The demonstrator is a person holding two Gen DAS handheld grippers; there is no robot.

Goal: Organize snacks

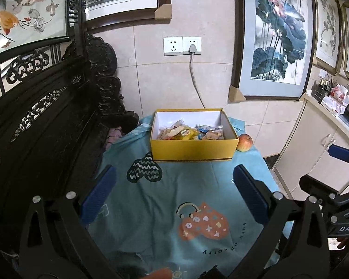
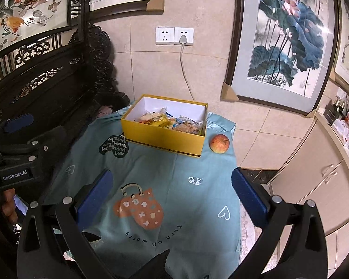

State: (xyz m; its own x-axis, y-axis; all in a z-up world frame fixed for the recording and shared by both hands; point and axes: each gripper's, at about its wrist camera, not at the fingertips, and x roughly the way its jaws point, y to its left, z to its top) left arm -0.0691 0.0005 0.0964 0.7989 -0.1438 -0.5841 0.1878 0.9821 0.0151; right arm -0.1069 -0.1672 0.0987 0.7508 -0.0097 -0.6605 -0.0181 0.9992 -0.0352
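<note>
A yellow box [image 1: 190, 150] stands at the far end of a small table under a teal cloth [image 1: 151, 200]. It holds several wrapped snacks [image 1: 188, 133]. The box [image 2: 165, 139] and its snacks [image 2: 167, 122] also show in the right wrist view. A red-yellow apple [image 1: 244, 142] lies on the cloth just right of the box, also seen in the right wrist view [image 2: 219, 143]. My left gripper [image 1: 174, 176] is open and empty, well short of the box. My right gripper [image 2: 172, 181] is open and empty above the cloth, to the right of the left one.
A dark carved wooden bench [image 1: 46, 116] stands close on the left. A tiled wall with a socket and cable [image 1: 192, 48] and framed paintings [image 1: 279, 34] is behind the table. A beige cabinet [image 2: 314, 179] with cluttered top stands on the right.
</note>
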